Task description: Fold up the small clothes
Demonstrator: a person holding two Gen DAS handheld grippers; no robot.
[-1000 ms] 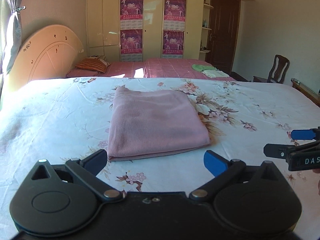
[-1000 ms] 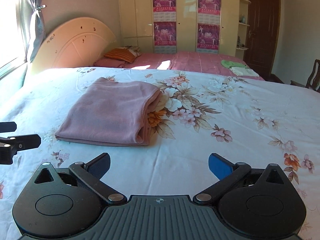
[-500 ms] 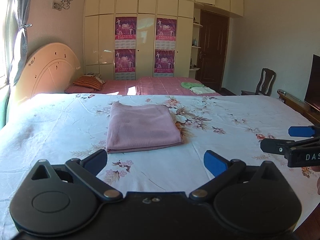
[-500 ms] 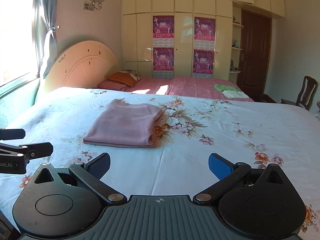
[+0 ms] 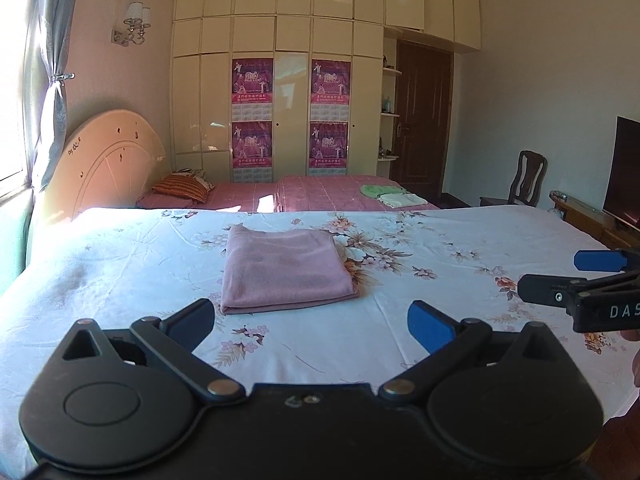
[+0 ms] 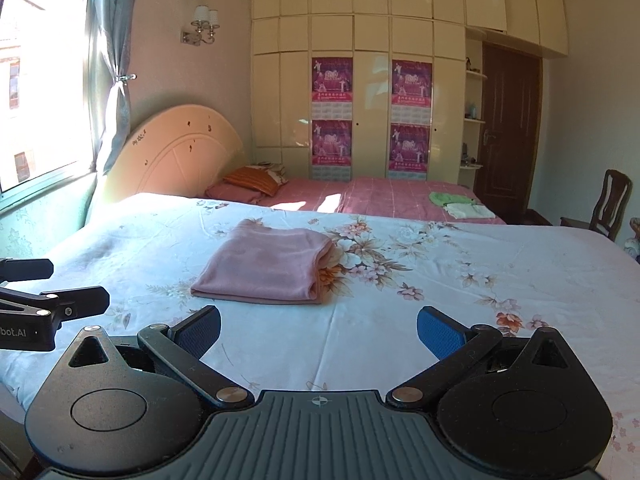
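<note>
This was a bedroom in a home. Just ahead of the left gripper [image 5: 312, 320] lay a bed [image 5: 460, 320] under a floral sheet, and beyond it a second bed [image 5: 320, 196] with a pink cover, a striped pillow [image 5: 182, 187] and a curved cream headboard [image 5: 108, 164]. Far ahead, cream wardrobes [image 5: 292, 40] filled the end wall, with purple calendars [image 5: 253, 82] on their doors. To the right of them stood a dark wooden door [image 5: 422, 120], a wooden chair [image 5: 528, 178] and a television [image 5: 626, 172] on a low stand. To the left were a curtain [image 6: 116, 80], a sunlit window [image 6: 44, 80] and a wall lamp [image 6: 202, 24].
</note>
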